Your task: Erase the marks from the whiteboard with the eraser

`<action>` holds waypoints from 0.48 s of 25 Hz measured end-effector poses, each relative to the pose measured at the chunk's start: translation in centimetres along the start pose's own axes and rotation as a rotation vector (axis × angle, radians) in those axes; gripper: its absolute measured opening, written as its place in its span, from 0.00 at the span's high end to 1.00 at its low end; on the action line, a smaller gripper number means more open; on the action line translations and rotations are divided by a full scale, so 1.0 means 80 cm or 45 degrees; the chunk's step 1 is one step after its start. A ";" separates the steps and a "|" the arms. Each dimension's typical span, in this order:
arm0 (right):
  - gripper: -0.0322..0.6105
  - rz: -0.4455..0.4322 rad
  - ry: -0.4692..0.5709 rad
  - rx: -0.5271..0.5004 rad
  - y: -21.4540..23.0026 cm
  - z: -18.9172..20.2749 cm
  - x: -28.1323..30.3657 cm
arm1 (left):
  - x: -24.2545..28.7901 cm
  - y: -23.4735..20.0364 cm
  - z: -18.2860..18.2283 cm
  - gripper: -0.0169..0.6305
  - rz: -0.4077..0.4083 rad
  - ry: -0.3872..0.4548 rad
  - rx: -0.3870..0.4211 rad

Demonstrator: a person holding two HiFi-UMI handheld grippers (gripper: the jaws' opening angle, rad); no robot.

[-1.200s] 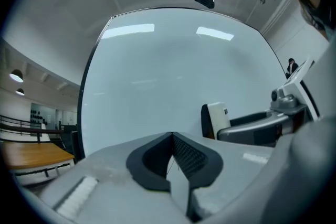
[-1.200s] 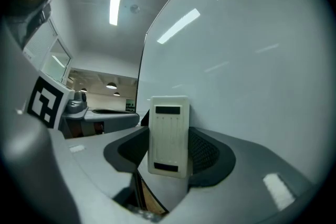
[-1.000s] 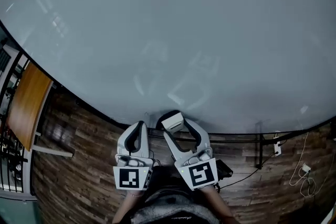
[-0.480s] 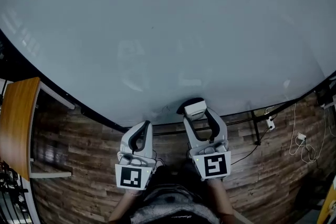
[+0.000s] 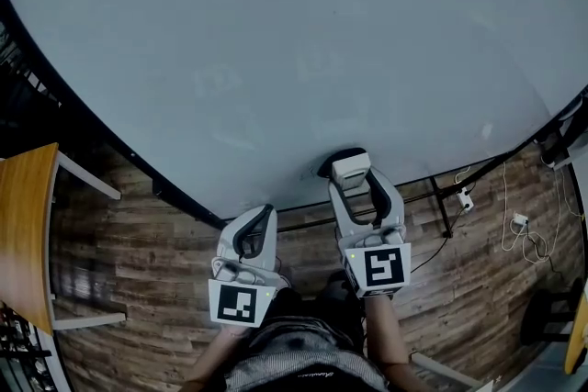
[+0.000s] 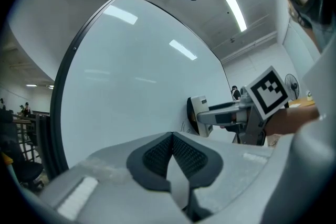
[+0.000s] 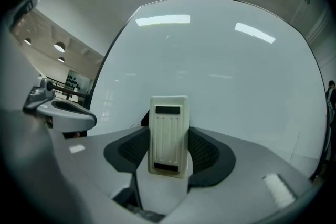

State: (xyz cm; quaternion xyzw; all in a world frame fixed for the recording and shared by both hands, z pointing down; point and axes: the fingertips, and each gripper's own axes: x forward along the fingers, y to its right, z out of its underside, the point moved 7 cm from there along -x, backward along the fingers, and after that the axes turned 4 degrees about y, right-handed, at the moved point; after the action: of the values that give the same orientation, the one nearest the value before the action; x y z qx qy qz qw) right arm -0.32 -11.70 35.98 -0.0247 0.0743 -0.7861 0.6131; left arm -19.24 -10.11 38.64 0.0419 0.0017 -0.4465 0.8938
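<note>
Eraser (image 7: 168,134) stands upright between the jaws of the right gripper (image 5: 355,186), which are clamped on its two long sides. That gripper reaches forward from an outstretched forearm (image 5: 384,335), with its tip at the lower edge of the whiteboard (image 5: 276,41) and the eraser's dark pad against the board. A faint scribble (image 6: 184,126) shows on the board just beside the eraser. The left gripper (image 6: 171,140) is held lower and nearer the body, to the left of the right one. Its jaws are pressed together with nothing between them. Wooden floor (image 5: 138,243) lies below both.
</note>
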 end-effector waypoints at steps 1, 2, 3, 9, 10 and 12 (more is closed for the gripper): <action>0.58 0.010 0.004 -0.005 -0.005 -0.002 -0.001 | -0.007 -0.002 0.000 0.98 0.000 0.009 -0.031; 0.58 0.017 0.011 -0.011 -0.010 -0.002 -0.002 | -0.013 -0.004 -0.001 0.98 0.001 0.024 -0.067; 0.58 0.021 0.014 -0.022 -0.014 -0.003 -0.002 | -0.016 -0.006 -0.002 0.98 0.002 0.039 -0.090; 0.58 0.091 0.032 -0.047 -0.019 0.001 0.014 | -0.004 -0.018 0.004 0.98 -0.015 0.034 -0.076; 0.58 0.101 0.038 -0.040 -0.023 0.001 0.016 | -0.005 -0.021 0.006 0.98 -0.016 0.031 -0.078; 0.58 0.108 0.032 -0.035 -0.041 0.003 0.018 | -0.016 -0.035 0.013 0.98 -0.012 0.021 -0.081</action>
State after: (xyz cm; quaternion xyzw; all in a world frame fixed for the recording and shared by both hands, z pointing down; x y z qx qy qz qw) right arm -3.77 -12.38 36.64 -0.0199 0.0938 -0.7585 0.6446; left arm -22.31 -10.82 39.50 0.0170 0.0236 -0.4502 0.8925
